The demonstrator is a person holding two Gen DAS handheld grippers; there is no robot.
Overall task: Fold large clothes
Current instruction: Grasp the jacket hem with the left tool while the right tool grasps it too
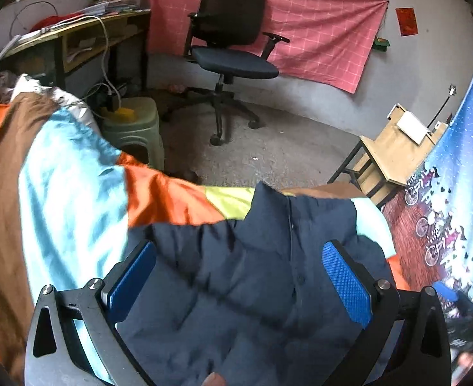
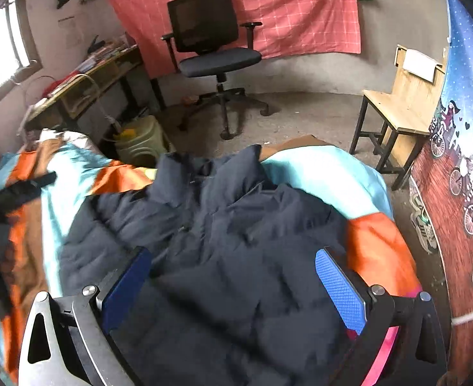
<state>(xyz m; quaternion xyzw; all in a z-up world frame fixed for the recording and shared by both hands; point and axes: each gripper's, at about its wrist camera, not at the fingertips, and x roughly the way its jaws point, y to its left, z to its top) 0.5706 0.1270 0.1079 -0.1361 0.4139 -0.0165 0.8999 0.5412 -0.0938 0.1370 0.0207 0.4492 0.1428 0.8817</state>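
Note:
A dark navy padded jacket (image 1: 220,305) lies spread on a bed covered by a patchwork spread (image 1: 69,177) of orange, light blue, brown and yellow. Its collar and front zip point toward the bed's far edge. My left gripper (image 1: 239,267) hovers over the jacket, blue pads wide apart and nothing between them. In the right wrist view the same jacket (image 2: 236,225) lies rumpled across the spread (image 2: 316,173), and my right gripper (image 2: 233,270) hangs above it, open and empty. A dark shape at that view's left edge, apparently the left gripper (image 2: 17,189), is blurred.
Beyond the bed stand a black office chair (image 1: 233,48), a green plastic stool (image 1: 133,128), a cluttered desk (image 1: 75,35) with cables, and a wooden chair (image 1: 394,154). A patterned cloth (image 2: 461,160) hangs on the right, with shoes (image 2: 424,228) on the floor below it.

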